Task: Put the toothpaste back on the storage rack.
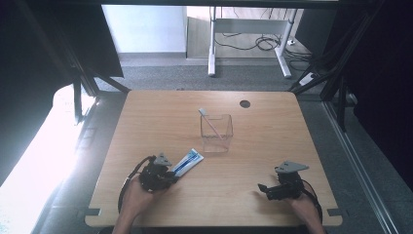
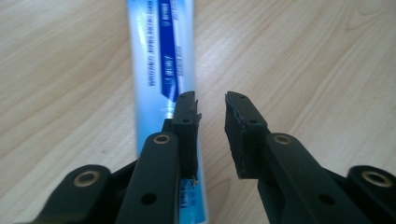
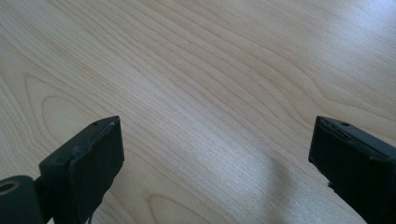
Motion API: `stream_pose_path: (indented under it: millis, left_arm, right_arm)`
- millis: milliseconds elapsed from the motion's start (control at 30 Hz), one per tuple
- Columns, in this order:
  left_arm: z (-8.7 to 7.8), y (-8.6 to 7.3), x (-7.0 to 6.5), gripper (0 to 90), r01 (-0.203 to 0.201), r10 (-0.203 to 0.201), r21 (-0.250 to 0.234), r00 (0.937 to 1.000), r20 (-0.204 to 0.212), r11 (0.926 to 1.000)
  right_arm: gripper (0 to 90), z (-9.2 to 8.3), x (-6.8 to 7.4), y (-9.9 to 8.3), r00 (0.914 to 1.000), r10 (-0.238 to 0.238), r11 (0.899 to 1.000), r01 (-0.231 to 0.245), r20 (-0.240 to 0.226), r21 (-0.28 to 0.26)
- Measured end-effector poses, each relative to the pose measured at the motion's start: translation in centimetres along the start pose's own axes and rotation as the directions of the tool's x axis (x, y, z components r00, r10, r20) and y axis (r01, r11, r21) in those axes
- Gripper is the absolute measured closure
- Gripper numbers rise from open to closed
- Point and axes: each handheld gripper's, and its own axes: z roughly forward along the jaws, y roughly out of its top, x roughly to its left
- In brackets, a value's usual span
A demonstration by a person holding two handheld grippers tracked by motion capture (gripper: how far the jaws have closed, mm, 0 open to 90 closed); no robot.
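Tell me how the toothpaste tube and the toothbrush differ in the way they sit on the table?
The toothpaste tube lies flat on the wooden table; the toothbrush leans inside the clear cup. The tube is blue and white and broad; the toothbrush is thin and pinkish. The tube lies beside the left tool; the toothbrush stands farther back.

We found most of the wooden table (image 1: 272,146) bare and open to pass over. Near its middle stood a clear square cup (image 1: 216,133) with a pink toothbrush (image 1: 210,123) leaning out of it, the one upright thing in the way. A toothpaste tube (image 1: 187,162) lay flat just beside the cup's near left corner, its near end at the left gripper (image 2: 210,121), whose slightly parted jaws had bare wood between them. The right gripper (image 3: 215,154), jaws wide, had free tabletop ahead, well apart from both obstacles.
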Motion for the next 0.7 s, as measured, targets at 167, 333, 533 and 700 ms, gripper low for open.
stream_pose_path:
  millis: [167,333,533,700]
  left_arm:
    - [0.0,0.8,0.9,64.4,0.026,-0.026,0.019,0.9994,-0.021,0.9995]
    - [0.6,1.6,1.5,58.1,0.042,-0.041,0.063,0.9988,-0.029,0.9971]
    - [1.7,2.6,2.2,50.7,0.049,-0.048,0.107,0.9988,-0.008,0.9931]
    - [2.8,3.6,2.2,47.4,0.038,-0.037,0.162,0.9993,-0.011,0.9861]
  right_arm:
    - [3.2,0.0,-0.1,0.0,1.0000,0.004,1.000,-0.004,-0.003,-0.001]
    - [3.2,0.0,-0.1,-0.1,1.0000,0.008,1.000,-0.008,-0.003,0.002]
    - [3.2,0.1,-0.1,-0.1,1.0000,0.007,1.000,-0.007,-0.006,0.004]
    - [3.2,0.1,-0.2,-0.1,0.9999,0.009,1.000,-0.009,-0.008,0.005]
